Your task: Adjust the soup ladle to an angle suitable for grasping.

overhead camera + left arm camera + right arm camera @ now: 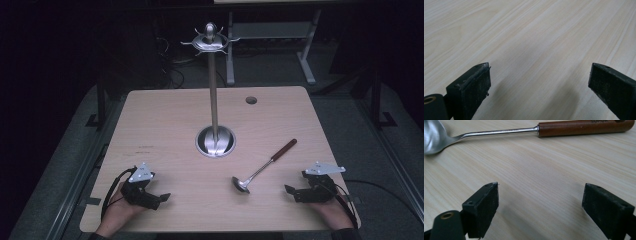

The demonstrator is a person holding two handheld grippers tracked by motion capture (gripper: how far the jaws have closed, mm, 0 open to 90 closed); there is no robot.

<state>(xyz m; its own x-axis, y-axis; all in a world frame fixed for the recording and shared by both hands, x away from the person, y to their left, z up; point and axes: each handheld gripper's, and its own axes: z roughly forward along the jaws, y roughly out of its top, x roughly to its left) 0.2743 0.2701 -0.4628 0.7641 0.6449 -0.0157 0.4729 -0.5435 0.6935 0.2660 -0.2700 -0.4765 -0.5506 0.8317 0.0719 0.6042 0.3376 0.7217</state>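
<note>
A metal ladle (262,167) with a brown wooden handle lies flat on the light wood table (165,120), bowl toward the front, handle pointing back right. In the right gripper view the ladle (529,130) runs across the top, bowl at the left. My right gripper (291,192) rests near the front right edge, just right of the ladle's bowl, its jaws wide apart and empty (540,202). My left gripper (162,199) rests at the front left, open over bare wood (540,80). A tall metal hook stand (214,90) rises from a round base at the table's middle.
The stand's top carries a ring of small hooks (210,41). A round cable hole (251,100) sits near the table's back right. Beyond the table are dark floor and the legs of another desk (305,55).
</note>
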